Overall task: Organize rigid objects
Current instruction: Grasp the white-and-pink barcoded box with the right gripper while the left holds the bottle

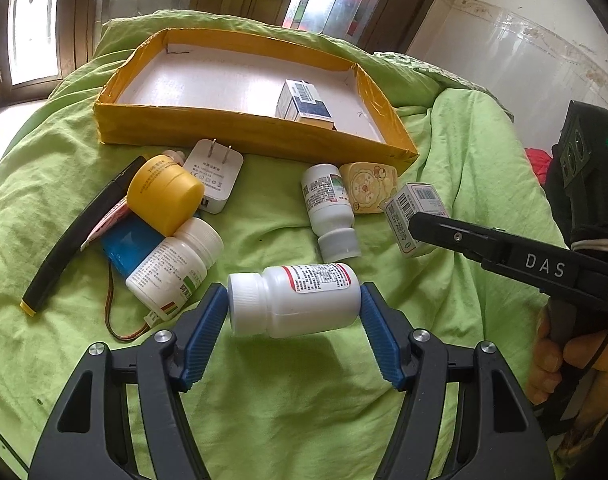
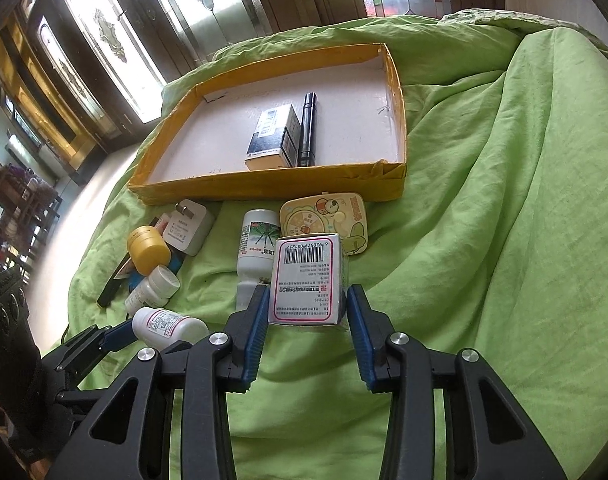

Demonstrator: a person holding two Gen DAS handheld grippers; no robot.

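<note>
Green bedsheet [image 1: 283,420], glass-paned doors [image 2: 115,40] behind, yellow tray [image 1: 239,134], left gripper [image 1: 293,308] clamped on white bottle [image 1: 299,300], right gripper [image 2: 306,316] clamped on carton [image 2: 310,280], barcode 6920579081252, "DAS" on right gripper.

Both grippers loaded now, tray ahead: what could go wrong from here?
1. The left gripper holds the white bottle end to end, cap against one pad; that round, smooth grip may let it pivot or slip out on the way.
2. The right gripper pinches the small carton near its lower end, so it could tilt.
3. The yellow tray sits on soft green bedding; bumping its near wall may shift it, or a drop may hit the box and black pen inside.
</note>
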